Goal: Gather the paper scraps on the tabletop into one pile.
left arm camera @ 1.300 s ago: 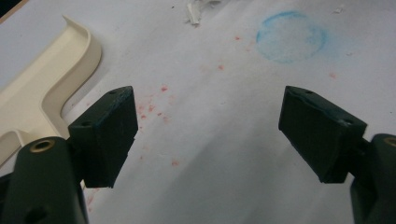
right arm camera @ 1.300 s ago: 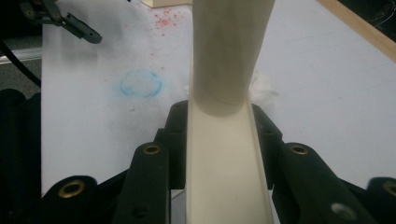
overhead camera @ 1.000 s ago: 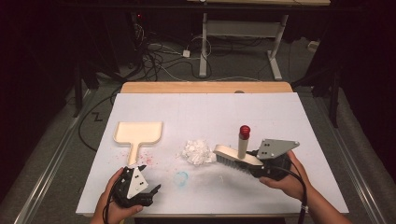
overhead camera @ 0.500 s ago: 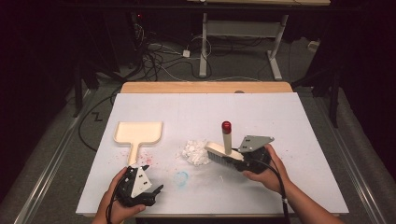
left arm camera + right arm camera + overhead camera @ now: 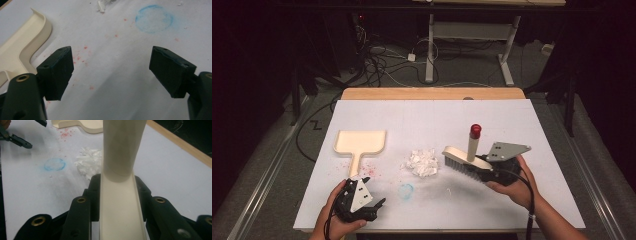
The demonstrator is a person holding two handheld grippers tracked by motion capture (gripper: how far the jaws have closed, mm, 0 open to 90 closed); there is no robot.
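A cream brush [image 5: 464,161] with dark bristles and an upright handle with a red tip [image 5: 475,131] hangs just over the white table top, right of centre. My right gripper [image 5: 484,171] is shut on its right end; in the right gripper view the jaws clamp the cream back [image 5: 120,205] of the brush. A wad of crumpled white paper [image 5: 422,162] lies just left of the bristles, apart from them. A cream dustpan [image 5: 361,142] lies flat at the left. My left gripper [image 5: 377,207] rests open near the front left edge, nothing between its jaws [image 5: 112,72].
A blue chalk ring [image 5: 406,190] and red specks [image 5: 367,172] mark the table sheet [image 5: 522,125]. A wooden strip [image 5: 432,93] runs along the far edge. Cables and table legs lie on the floor beyond.
The right gripper swung the brush left toward the paper wad, then back right to about where it started. The left gripper and the dustpan stayed put.
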